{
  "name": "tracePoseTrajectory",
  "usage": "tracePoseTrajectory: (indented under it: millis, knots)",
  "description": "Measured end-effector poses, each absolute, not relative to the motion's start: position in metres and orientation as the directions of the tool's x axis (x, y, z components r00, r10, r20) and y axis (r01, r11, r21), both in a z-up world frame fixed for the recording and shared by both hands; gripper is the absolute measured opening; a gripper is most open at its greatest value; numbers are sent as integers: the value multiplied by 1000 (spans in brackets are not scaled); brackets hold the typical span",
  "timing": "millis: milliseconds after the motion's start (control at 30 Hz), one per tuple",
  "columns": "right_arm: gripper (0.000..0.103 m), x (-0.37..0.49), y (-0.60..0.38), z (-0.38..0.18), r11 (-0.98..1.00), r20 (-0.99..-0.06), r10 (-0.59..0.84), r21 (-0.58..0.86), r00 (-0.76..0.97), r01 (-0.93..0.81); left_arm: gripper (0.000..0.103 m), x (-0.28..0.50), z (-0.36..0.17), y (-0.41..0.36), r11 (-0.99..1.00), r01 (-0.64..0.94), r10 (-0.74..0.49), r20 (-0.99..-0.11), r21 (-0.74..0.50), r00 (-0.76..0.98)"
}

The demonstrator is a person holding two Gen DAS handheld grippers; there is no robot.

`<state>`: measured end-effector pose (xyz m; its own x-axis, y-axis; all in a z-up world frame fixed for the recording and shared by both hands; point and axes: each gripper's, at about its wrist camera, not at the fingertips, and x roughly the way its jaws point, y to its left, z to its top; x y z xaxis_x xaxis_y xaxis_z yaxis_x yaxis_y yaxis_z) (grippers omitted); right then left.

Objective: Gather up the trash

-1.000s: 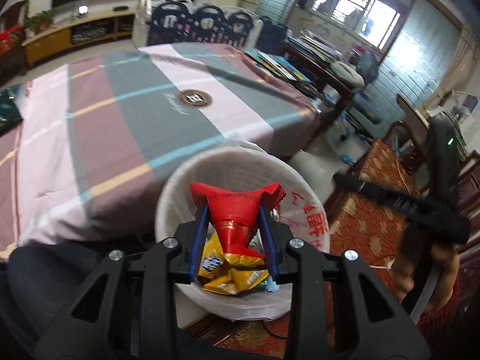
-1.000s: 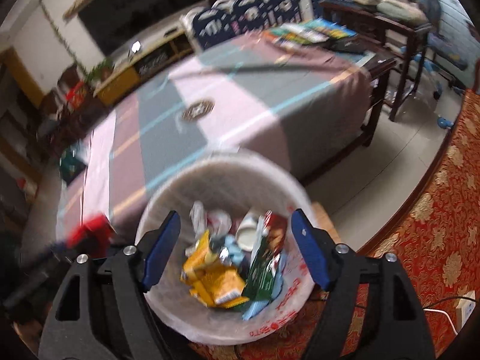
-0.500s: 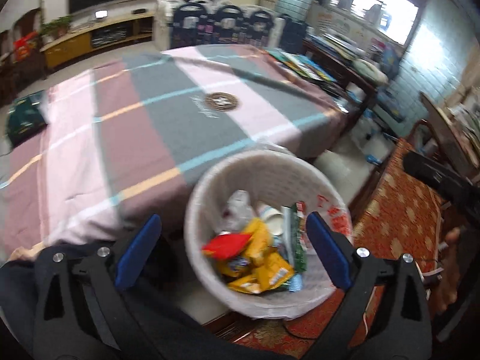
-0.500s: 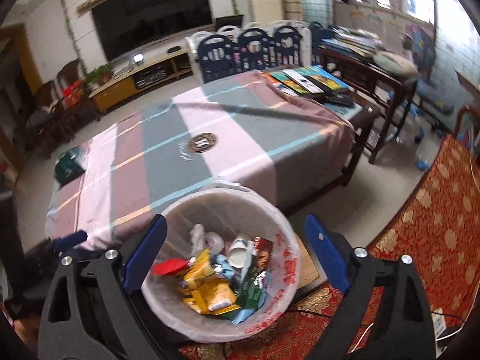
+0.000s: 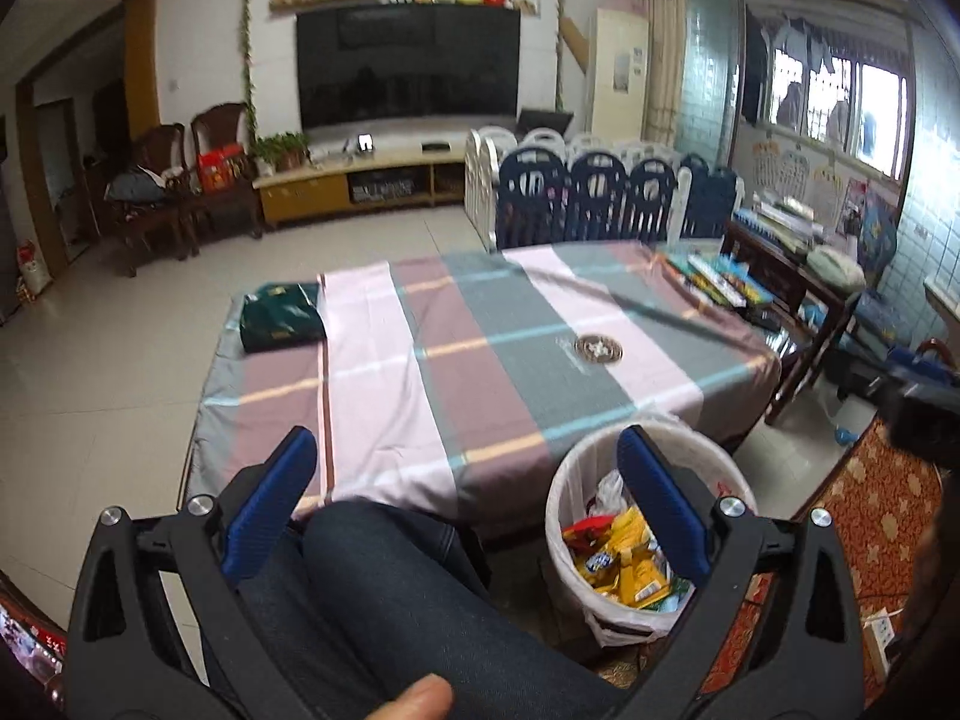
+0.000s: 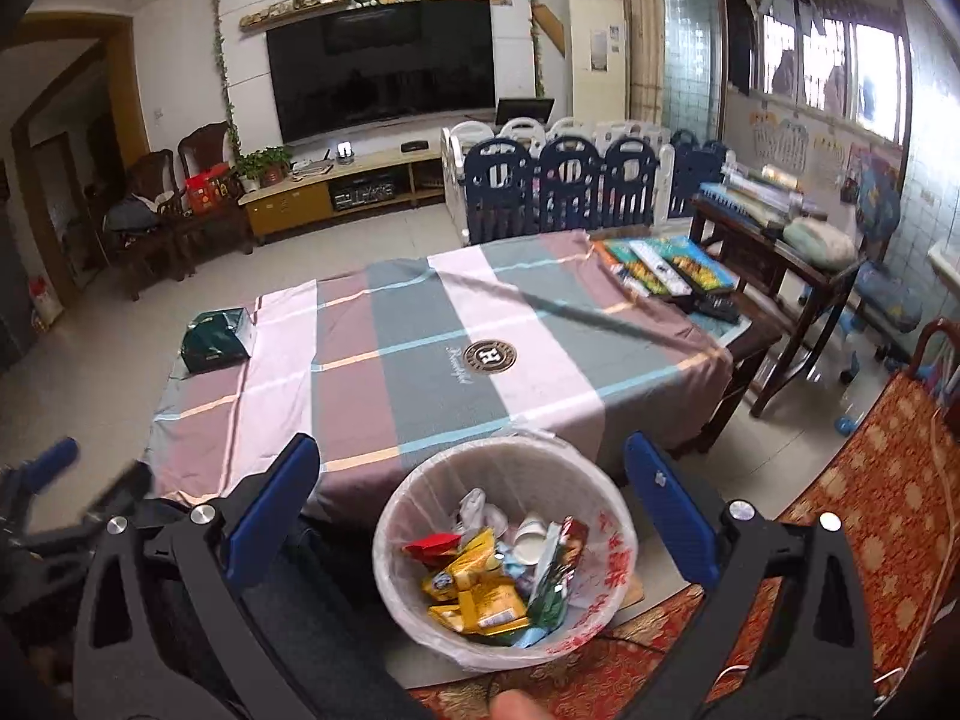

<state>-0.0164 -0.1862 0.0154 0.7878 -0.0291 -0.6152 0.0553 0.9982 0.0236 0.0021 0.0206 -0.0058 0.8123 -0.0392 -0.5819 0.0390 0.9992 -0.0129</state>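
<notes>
A white-lined trash bin (image 6: 606, 564) stands on the floor at the table's near edge, also in the left wrist view (image 5: 564, 486). It holds several wrappers, among them a red one (image 6: 429, 543) and yellow ones (image 6: 480, 597). My right gripper (image 6: 468, 498) is open and empty above the bin. My left gripper (image 5: 465, 492) is open and empty, raised over the person's leg to the left of the bin.
The striped tablecloth (image 6: 420, 360) covers a low table with a dark green pouch (image 6: 213, 339) at its left end and books (image 6: 660, 267) at the far right. A patterned red rug (image 6: 888, 510) lies right of the bin. A blue playpen fence (image 6: 564, 186) stands behind.
My left gripper opened and dropped the red wrapper into the bin, then rose and drew back to the left. My right gripper also lifted away from the bin.
</notes>
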Motion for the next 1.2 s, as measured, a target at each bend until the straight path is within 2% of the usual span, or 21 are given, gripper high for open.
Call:
tracePoseTrajectory:
  millis: [300, 600, 1200]
  knots:
    - [100, -19, -183, 17, 999, -597, -31, -3, 802, 37, 100, -19, 20, 25, 1000, -15, 1, -499, -25, 867]
    - [100, -16, -183, 10, 999, -616, -30, 4, 787, 41, 100, -18, 16, 16, 998, 52, -68, -529, -44, 846]
    - [100, -13, -181, 1, 999, -634, -24, 11, 773, 40, 100, -12, 11, 20, 997, 29, -61, -557, -67, 828]
